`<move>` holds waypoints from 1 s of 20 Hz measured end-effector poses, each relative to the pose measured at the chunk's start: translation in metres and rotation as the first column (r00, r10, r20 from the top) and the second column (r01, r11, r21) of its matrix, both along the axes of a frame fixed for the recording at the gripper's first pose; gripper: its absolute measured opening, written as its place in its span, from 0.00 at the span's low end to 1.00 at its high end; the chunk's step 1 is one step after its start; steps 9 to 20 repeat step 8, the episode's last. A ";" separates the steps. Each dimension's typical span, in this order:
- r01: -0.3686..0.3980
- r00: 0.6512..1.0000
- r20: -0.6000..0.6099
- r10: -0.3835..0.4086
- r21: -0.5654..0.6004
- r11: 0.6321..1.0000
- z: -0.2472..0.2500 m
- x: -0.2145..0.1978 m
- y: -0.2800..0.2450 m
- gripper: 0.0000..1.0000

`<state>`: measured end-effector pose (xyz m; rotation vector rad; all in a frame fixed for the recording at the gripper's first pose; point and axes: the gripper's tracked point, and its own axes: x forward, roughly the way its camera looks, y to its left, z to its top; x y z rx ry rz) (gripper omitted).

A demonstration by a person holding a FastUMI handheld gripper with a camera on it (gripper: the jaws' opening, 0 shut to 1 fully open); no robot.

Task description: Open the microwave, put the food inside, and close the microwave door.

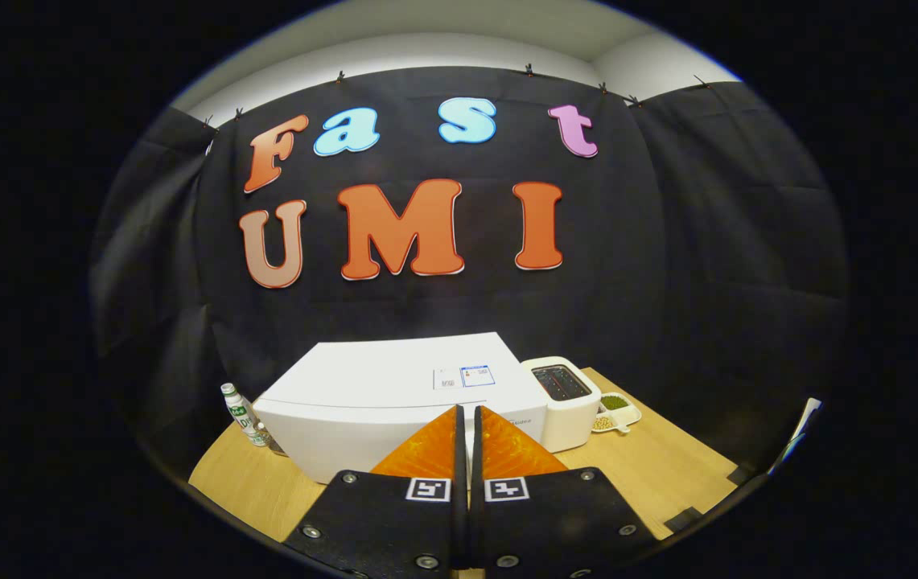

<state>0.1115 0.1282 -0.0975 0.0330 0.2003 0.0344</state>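
My gripper [467,412] hangs above the wooden table [668,474] with its two fingers closed almost together — a thin slit between them, nothing held. Just beyond the fingertips sits the white microwave [394,394], seen from above and in front; its door looks closed. A white toaster [561,398] stands touching or just beside the microwave's right side, and past it lies a small white dish [615,412] with green and pale food in separate compartments. A small bottle [240,414] stands left of the microwave.
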 end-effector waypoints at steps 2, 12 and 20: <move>0.009 0.999 0.034 -0.008 -0.043 0.999 0.038 -0.017 -0.015 0.02; -0.030 0.996 0.085 0.035 -0.068 0.997 0.107 -0.071 -0.031 0.32; -0.030 0.996 0.085 0.035 -0.068 0.997 0.107 -0.071 -0.031 0.32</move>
